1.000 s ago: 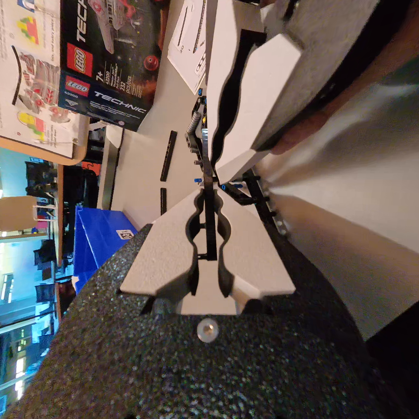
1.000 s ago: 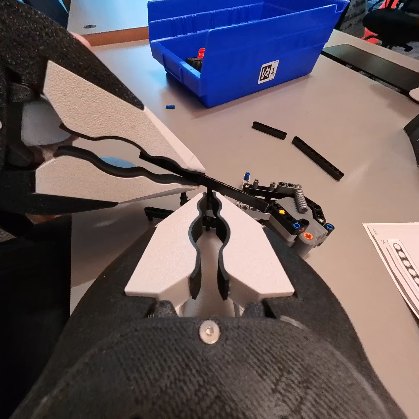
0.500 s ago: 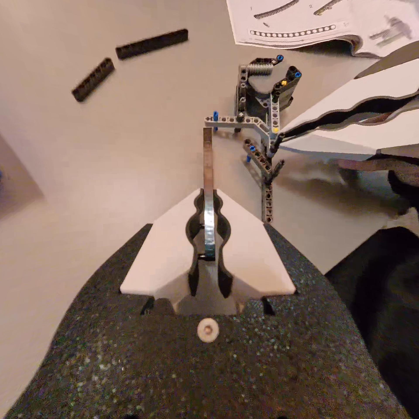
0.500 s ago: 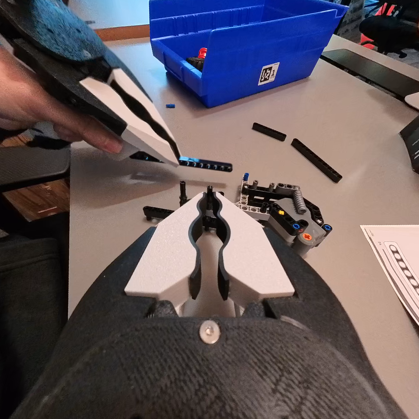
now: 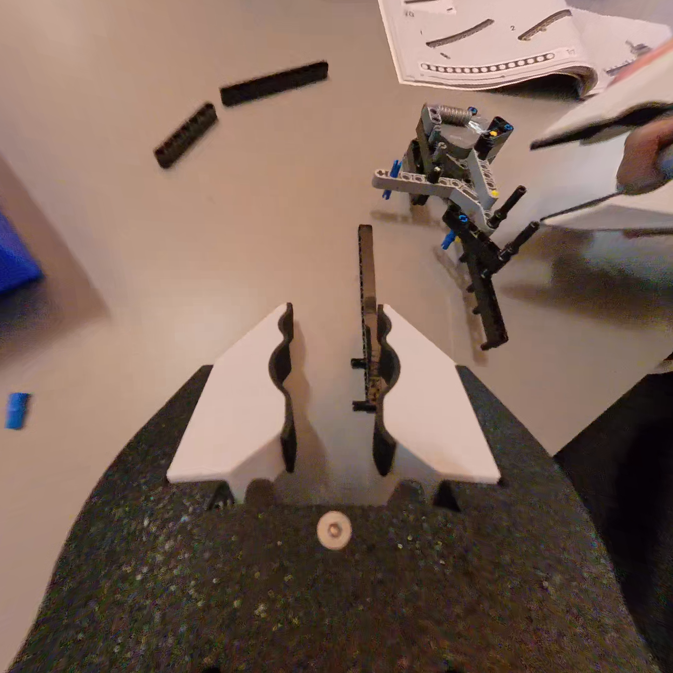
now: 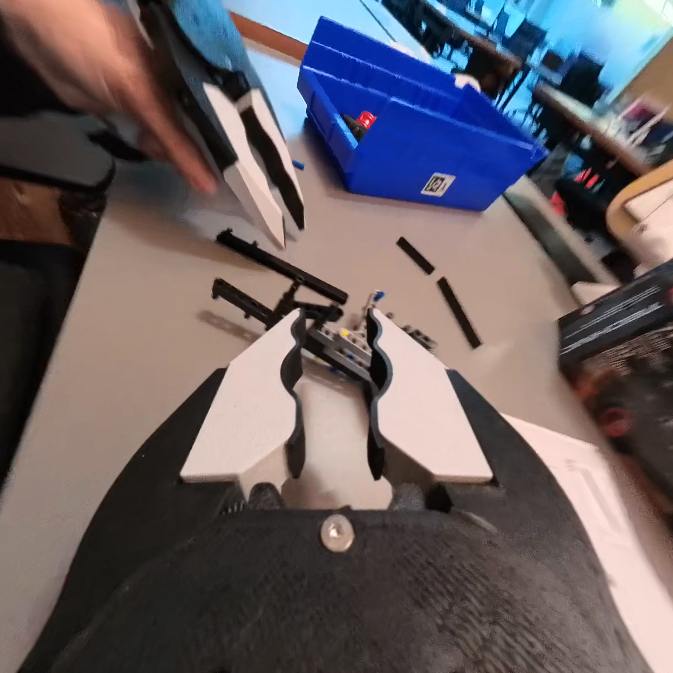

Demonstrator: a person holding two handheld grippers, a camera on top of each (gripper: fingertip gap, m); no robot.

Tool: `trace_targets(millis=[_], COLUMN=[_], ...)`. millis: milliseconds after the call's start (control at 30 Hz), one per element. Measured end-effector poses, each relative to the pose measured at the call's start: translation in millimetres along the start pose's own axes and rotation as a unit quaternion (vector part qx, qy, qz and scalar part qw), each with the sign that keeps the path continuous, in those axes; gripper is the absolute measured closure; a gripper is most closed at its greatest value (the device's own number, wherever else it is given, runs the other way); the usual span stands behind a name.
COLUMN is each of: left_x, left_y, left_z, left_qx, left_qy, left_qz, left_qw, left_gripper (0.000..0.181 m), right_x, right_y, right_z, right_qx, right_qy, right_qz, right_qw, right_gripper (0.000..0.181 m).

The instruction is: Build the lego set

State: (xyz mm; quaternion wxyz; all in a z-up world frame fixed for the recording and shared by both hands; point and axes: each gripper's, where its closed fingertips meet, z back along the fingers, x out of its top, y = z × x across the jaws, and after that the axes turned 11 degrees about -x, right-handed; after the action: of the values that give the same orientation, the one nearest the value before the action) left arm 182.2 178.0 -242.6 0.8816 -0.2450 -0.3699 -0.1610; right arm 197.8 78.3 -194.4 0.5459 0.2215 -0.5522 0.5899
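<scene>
My left gripper (image 5: 335,307) is open. A black beam with two pins (image 5: 366,309) rests loosely against its right finger, pointing ahead over the table. In the right wrist view the beam (image 6: 280,269) lies low by the left gripper's tips (image 6: 287,225). The grey and black assembly with a spring (image 5: 455,164) stands ahead to the right, a long black beam (image 5: 480,284) sticking out of it. My right gripper (image 6: 334,313) is open, its fingers on either side of the assembly (image 6: 342,346). It also shows blurred in the left wrist view (image 5: 601,164).
A blue bin (image 6: 400,138) stands at the back of the grey table. Two loose black beams (image 5: 273,83) (image 5: 185,134) lie beyond the assembly. The open manual (image 5: 491,47), the set's box (image 6: 619,338) and a small blue pin (image 5: 16,409) are also there.
My left gripper turned down to the table and opened, letting go of the black beam. My right gripper opened too, released the assembly's pin and tilted.
</scene>
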Motion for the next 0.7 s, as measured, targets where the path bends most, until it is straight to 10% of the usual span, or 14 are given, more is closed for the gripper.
trace_targets(millis=[33,200,700], left_x=[5.1,7.6,-27.1], left_y=[-0.4,-38.1,-19.3], left_z=[6.1,16.9,-1.5], left_qx=[0.011,-0.018,0.041], left_qy=[-0.01,-0.006,0.09], left_qz=[-0.035,-0.184,-0.156], left_qw=[0.999,0.983,0.983], left_gripper=[0.138,0.137,0.151], right_x=[-3.4,-17.3,-26.1], right_y=[-5.5,-30.0,-13.4], right_z=[4.8,14.8,-0.2], right_qx=[0.001,-0.016,0.002], right_qy=[-0.004,-0.002,0.015], right_qz=[0.031,0.128,0.139], right_qw=[1.0,0.992,0.99], right_gripper=[0.145,0.132,0.122])
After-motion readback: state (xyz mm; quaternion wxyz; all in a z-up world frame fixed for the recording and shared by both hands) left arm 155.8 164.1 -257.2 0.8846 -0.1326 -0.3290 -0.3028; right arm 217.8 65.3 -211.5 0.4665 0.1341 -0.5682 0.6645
